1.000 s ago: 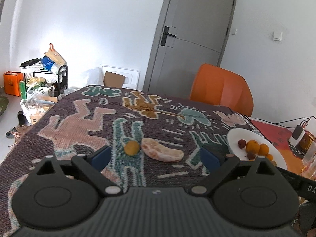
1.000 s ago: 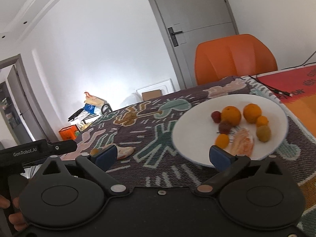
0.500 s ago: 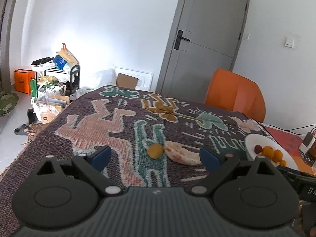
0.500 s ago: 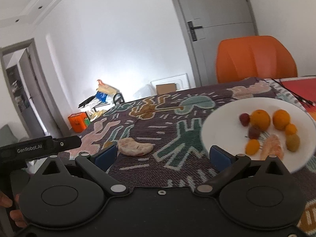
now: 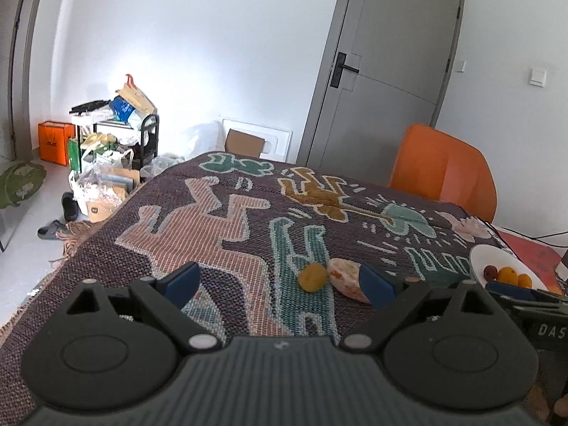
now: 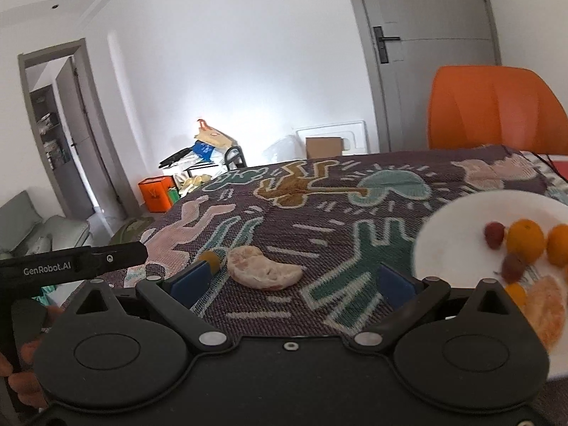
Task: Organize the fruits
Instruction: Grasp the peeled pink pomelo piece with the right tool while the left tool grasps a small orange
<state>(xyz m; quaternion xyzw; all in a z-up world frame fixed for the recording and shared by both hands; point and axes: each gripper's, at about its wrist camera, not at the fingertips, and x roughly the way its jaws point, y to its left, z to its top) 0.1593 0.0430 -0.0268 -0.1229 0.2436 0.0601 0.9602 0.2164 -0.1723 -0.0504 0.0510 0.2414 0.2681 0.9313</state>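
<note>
The peeled wedge (image 6: 264, 270) lies on the desk's patterned cloth (image 6: 319, 213) just ahead of the right tool (image 6: 291, 280), between its wide-spread, empty fingers. A second ago the plate filled that gap; the tool has swung left, so the wedge looks like the next pick. The small orange fruit (image 5: 313, 277) sits touching or just beside the wedge, on its left, ahead of the left tool (image 5: 280, 280), which also gapes wide and empty and has drifted back a little. The white plate (image 6: 447, 245) now lies to the right of the right tool and holds two oranges, two reddish fruits, a small orange one and a peeled piece. Two pieces remain off the plate.
</note>
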